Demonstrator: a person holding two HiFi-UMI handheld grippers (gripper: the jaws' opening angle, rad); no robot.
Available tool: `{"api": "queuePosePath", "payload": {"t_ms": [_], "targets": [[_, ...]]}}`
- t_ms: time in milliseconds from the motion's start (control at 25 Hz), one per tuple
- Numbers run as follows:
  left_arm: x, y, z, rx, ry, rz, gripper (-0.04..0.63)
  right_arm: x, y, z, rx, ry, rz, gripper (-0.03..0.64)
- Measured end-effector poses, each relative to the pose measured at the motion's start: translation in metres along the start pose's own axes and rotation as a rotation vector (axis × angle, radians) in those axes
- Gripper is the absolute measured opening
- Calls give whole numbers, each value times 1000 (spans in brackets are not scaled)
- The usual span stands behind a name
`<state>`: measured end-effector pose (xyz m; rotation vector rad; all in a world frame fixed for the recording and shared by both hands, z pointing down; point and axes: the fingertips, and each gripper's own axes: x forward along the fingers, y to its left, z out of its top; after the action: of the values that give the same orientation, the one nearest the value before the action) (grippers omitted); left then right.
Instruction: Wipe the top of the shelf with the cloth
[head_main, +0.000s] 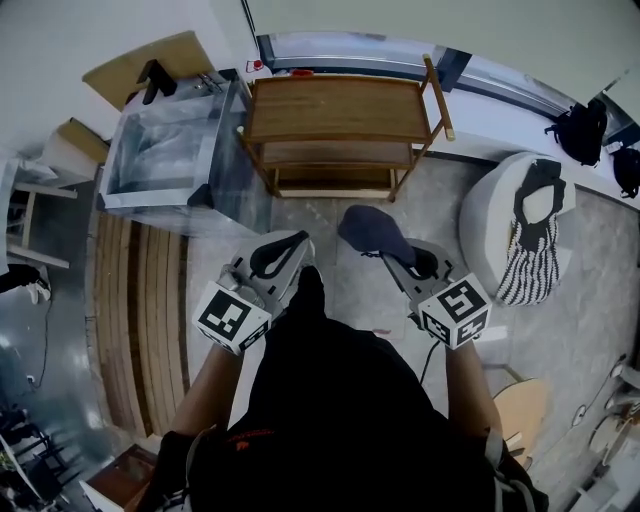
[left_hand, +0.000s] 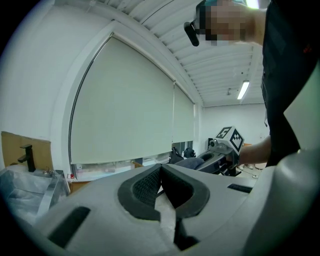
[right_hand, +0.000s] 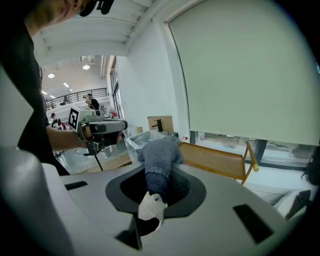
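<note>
The right gripper (right_hand: 159, 187) has its fingers clenched on the grey cloth (right_hand: 158, 159), which bunches out ahead, ready to meet the wooden shelf (head_main: 340, 106). The shelf is at the upper centre of the head view, well apart from the cloth. The left gripper (left_hand: 160, 175) has its fingers pressed together on nothing, likely spare.

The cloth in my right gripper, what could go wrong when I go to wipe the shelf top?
1. The cloth sits bunched in the right gripper, with most of it bulging beyond the jaws, so it might slip out or wipe only as a lump.
2. The shelf has a corner post rising above its top; the gripper may knock it near the edge.
3. The left gripper is shut and empty, so nothing steadies the shelf if it shifts.
</note>
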<state>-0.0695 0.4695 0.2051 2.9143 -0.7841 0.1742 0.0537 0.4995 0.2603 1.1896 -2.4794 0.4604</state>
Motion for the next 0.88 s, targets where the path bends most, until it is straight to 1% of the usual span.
{"api": "queuePosePath", "payload": {"t_ms": [120,320,480,600,760,880], "targets": [[17,49,1,9,-5,2,20,39,-21,16,12,22,-1,60],[39,131,8,-37,30,25,20,106,-52,46,25,61,15,60],[59,197,8,-24,54,30,20,159,-79,69,45,75,20,60],[71,237,9,-10,67,26,20,194,-97,84,59,82,15,60],[88,287,14,-20,75,14,20,237,-120,110,69,89,3,60],[97,318,14,-31,74,9,20,264,-135,119,66,123,-10,60]]}}
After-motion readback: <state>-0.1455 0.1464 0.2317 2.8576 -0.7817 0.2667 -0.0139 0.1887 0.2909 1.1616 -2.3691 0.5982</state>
